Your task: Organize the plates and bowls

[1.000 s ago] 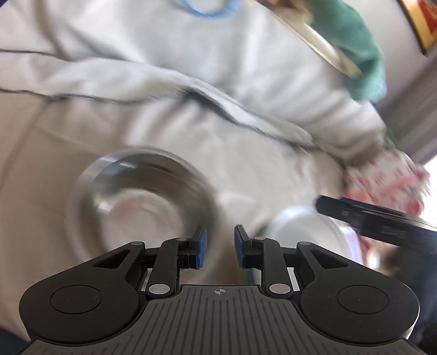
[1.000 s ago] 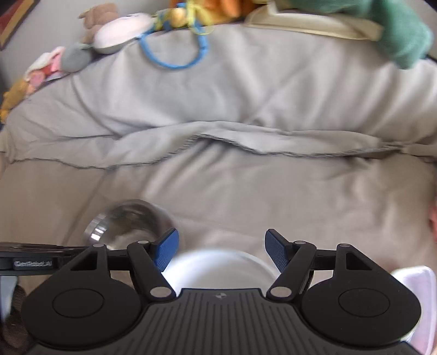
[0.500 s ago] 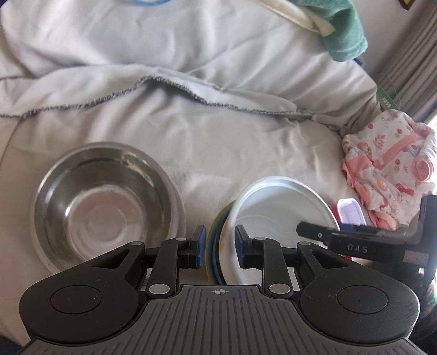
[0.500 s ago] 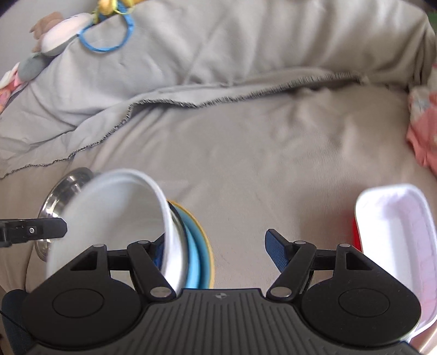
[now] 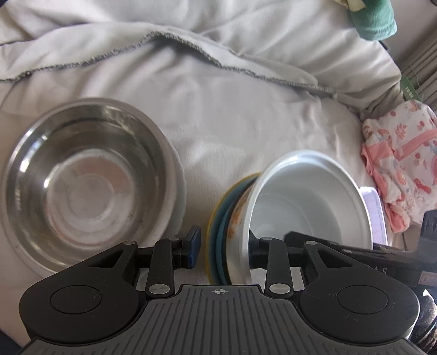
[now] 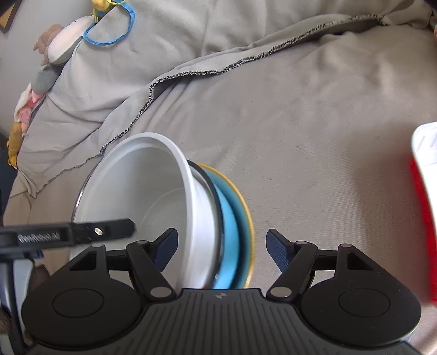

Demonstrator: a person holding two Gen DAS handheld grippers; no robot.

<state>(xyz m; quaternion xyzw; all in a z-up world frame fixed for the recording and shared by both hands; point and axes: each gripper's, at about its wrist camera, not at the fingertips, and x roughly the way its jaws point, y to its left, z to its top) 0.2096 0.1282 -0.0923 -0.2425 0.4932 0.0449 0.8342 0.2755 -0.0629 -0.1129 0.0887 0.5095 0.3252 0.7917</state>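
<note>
Between the 2 fingers of the left hand-held gripper (image 5: 222,247) the near rim of a tilted stack is straddled: a white bowl (image 5: 308,207) is nested in a floral-sided bowl (image 5: 237,218) over a blue plate (image 5: 220,232) and a yellow plate (image 5: 211,215). The left jaws have just been opening; the blue pad on the left stands clear of the yellow rim, the other finger reaches inside the white bowl, and no squeeze on the stack is seen, so this grasp is read as released. The same stack is bracketed loosely by the right hand-held gripper (image 6: 221,250), whose jaws are spread with its right pad well off the yellow plate; whether its left pad touches the white bowl's inner wall cannot be told. Both tools are pitched steeply downward. Just left of the stack, a steel bowl (image 5: 87,180) sits upright on a bed covered with a grey blanket (image 5: 240,109), its stitched hem folded across. Farther out, a white container (image 6: 424,147) with a red one beneath, pink patterned clothing (image 5: 401,169), a green cloth (image 5: 374,19) and soft toys (image 6: 54,52) with a blue ring (image 6: 110,27) are seen.
</note>
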